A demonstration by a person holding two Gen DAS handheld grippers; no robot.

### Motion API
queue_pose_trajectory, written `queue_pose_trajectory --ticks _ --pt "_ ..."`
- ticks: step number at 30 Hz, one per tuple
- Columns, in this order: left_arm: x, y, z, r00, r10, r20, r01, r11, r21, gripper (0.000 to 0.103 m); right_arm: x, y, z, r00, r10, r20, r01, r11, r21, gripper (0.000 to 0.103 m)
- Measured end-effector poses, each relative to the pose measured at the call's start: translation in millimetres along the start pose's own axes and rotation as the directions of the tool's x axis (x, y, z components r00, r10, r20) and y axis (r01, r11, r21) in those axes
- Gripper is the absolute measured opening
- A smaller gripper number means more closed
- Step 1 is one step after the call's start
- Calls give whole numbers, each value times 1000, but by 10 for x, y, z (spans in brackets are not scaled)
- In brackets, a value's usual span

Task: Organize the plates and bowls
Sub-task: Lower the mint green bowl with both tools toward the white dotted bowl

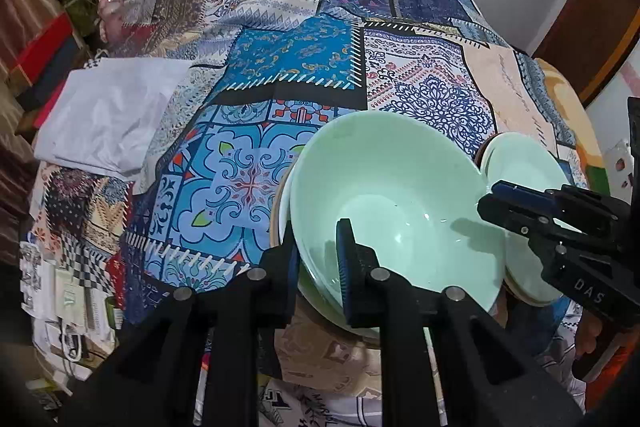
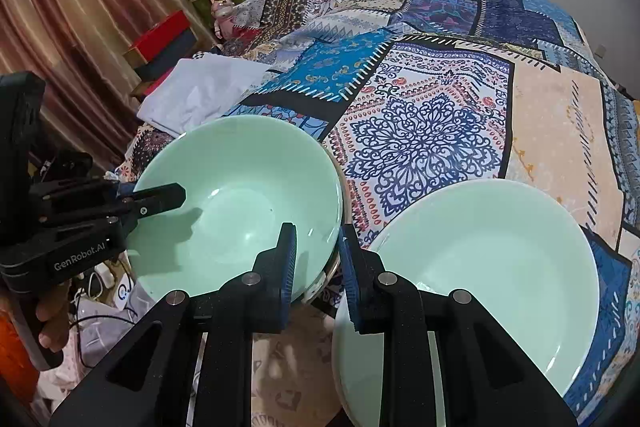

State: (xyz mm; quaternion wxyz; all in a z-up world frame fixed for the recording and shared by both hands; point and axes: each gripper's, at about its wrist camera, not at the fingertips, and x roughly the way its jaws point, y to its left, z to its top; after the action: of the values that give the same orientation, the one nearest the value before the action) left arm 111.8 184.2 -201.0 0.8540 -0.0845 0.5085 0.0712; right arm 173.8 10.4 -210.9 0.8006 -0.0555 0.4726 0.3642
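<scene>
A mint-green bowl [image 1: 400,203] sits on the patchwork cloth near its front edge, seemingly nested on a plate. My left gripper [image 1: 316,259] is shut on the bowl's near rim, one finger inside and one outside. In the right wrist view the same bowl [image 2: 240,203] lies at the left, with the left gripper [image 2: 160,201] on its left rim. My right gripper [image 2: 318,263] straddles the bowl's right rim, jaws a little apart. A second mint-green plate [image 2: 500,275] lies to the right, also in the left wrist view [image 1: 520,167].
The patchwork cloth [image 2: 420,131] covers the table. A folded white cloth [image 1: 108,115] lies at the left. Boxes, a pink rabbit toy [image 2: 222,9] and clutter stand by the curtain at the far left. Cables and papers lie below the table's front edge.
</scene>
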Motion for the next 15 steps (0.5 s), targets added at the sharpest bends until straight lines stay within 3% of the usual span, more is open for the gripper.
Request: queue_pose_trajectory --ticks 6,15 --pt "-181 61 14 999 3 53 -3 1000 -3 41 -60 -9 -3 1000 -8 10 8 1000 -15 23" --pt "-42 275 -103 1000 0 6 0 999 -48 43 1 -79 30 1000 -23 14 23 1000 0 32"
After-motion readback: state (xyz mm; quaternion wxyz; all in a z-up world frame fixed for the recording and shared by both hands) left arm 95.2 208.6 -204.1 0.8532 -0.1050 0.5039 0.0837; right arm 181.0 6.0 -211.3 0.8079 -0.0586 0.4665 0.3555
